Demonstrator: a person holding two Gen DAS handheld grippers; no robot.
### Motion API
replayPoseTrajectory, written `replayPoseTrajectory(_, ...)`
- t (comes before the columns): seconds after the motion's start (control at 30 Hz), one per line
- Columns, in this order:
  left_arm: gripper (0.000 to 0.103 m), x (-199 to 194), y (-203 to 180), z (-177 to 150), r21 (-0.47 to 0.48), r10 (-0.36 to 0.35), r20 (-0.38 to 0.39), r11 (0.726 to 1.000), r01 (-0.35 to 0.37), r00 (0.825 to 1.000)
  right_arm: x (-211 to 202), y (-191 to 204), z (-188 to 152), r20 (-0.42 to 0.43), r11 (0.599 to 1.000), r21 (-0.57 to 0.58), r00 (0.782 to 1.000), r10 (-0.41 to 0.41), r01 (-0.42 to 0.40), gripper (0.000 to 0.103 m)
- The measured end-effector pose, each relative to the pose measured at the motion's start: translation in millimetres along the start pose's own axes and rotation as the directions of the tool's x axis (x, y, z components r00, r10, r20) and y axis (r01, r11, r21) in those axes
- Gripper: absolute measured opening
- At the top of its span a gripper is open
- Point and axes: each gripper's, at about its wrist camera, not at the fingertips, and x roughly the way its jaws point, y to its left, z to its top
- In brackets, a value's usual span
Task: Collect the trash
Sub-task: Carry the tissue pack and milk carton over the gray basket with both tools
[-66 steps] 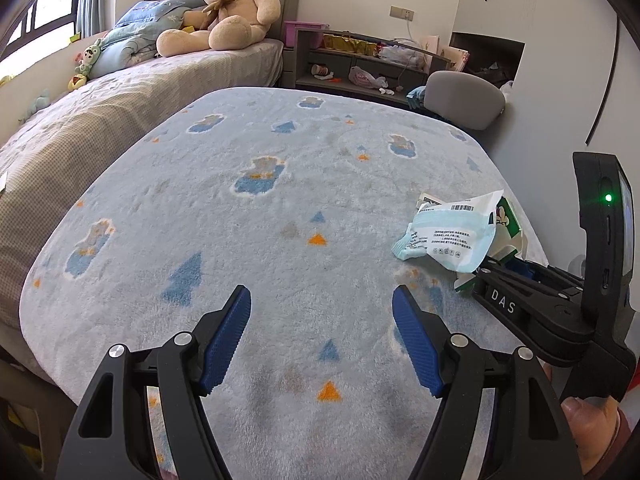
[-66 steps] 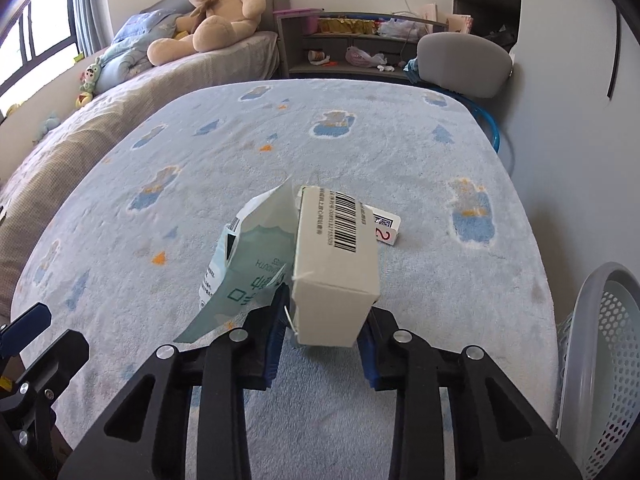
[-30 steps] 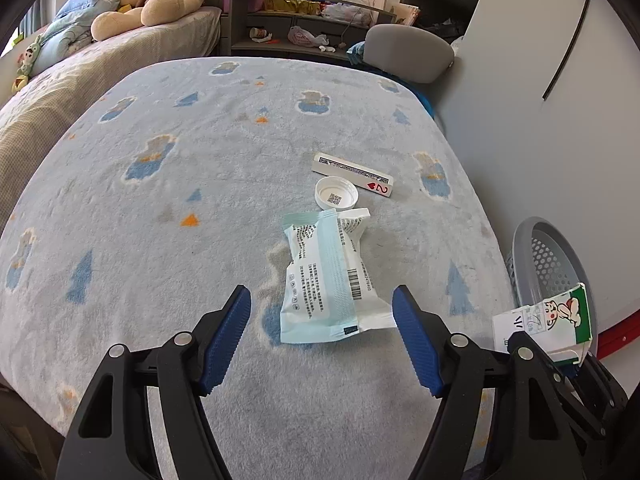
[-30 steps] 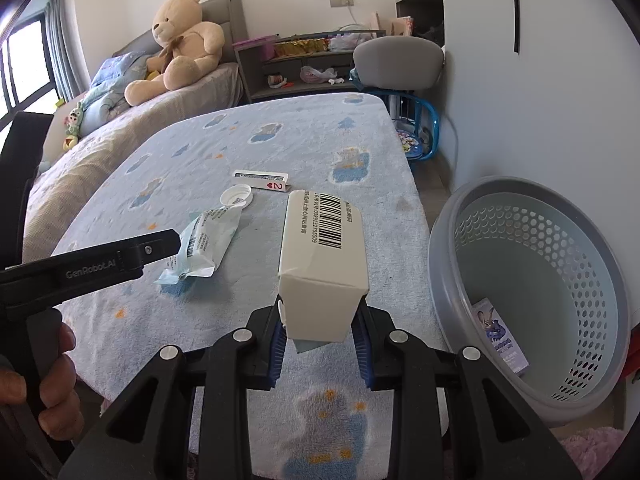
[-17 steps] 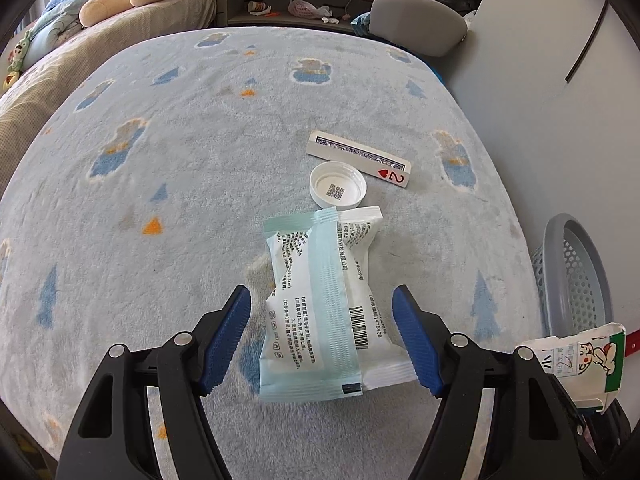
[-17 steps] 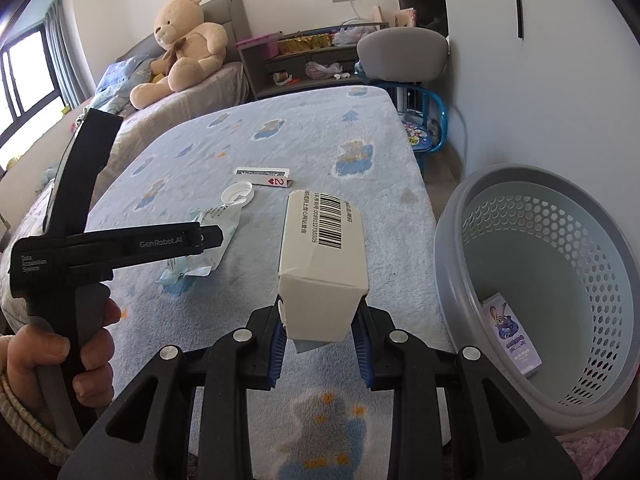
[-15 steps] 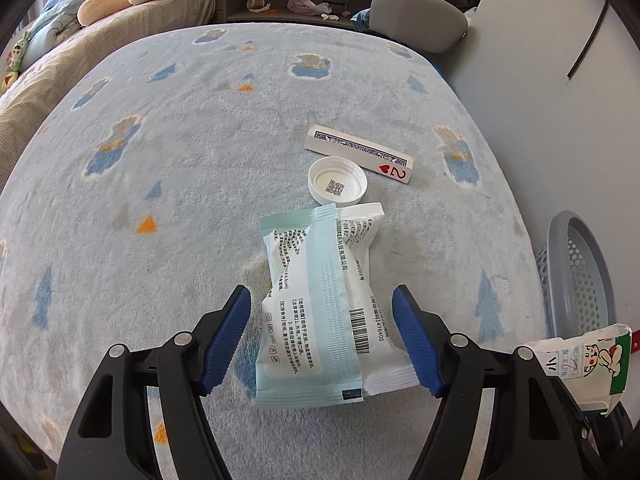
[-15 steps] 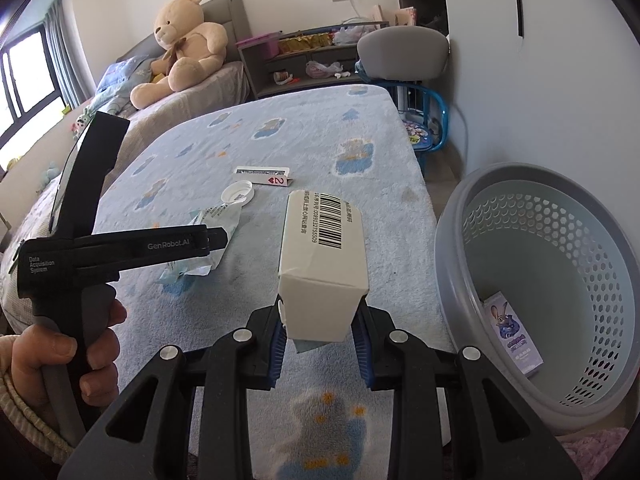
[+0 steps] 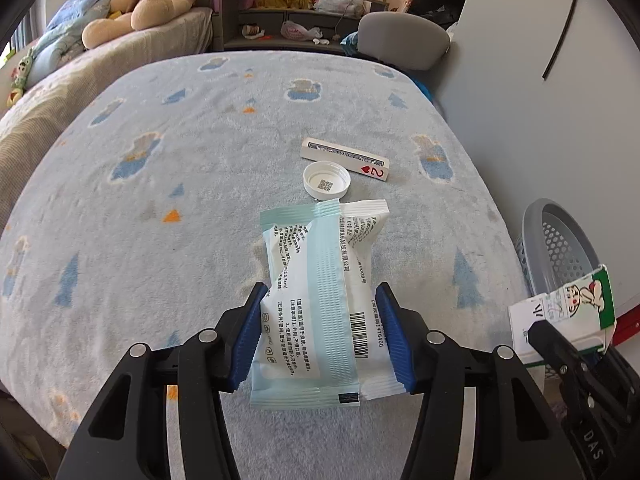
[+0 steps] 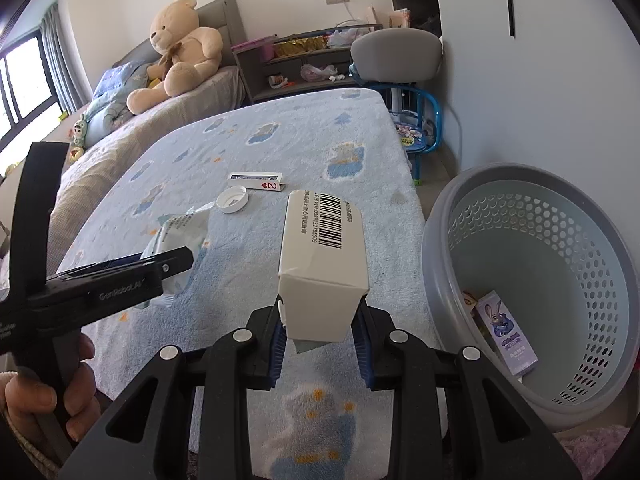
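- Blue pads of left gripper (image 9: 322,330), wide apart half a second ago, now closed against both sides of the wet-wipe pack (image 9: 320,300) lying on the fleece blanket (image 9: 160,160); grasp made, lift pending.
- Right gripper (image 10: 322,342) stays clamped on the white carton (image 10: 324,264), near the grey basket (image 10: 440,264); drop-off looks next.

Black claw (image 9: 322,336), blue ribbed pads (image 9: 249,336)
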Motion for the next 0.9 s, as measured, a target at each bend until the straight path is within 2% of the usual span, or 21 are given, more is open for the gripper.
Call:
replayPoseTrajectory(0.13, 0.054, -20.8, -11.2, -5.0, 0.038, 0.011, 0.050, 0.999, -0.013, 0.999, -11.3, -4.3, -0.1, 0.018, 1.000, -0.002, 1.000, -0.016, 0.016, 0.029)
replayPoseTrajectory(0.4, 0.054, -49.4, -51.5, -5.3, 0.111, -0.029, 0.129, 0.994, 0.015, 0.991, -39.6, -35.2, 0.1, 0.054, 0.996, 0.025, 0.995, -0.088, 0.087, 0.029)
replayPoseTrajectory(0.6, 0.054, -54.0, -91.6, -9.1, 0.178, -0.070, 0.135, 0.983, 0.045, 0.988, -57.6, -75.1, 2.9, 0.075, 0.986, 0.064, 0.984, -0.161, 0.157, 0.029)
replayPoseTrajectory(0.9, 0.054, -49.3, -155.7, -10.1, 0.281, -0.139, 0.106, 0.954, 0.104, 0.985, -80.0, -138.1, 4.9, 0.100, 0.961, 0.143, 0.963, -0.252, 0.236, 0.029)
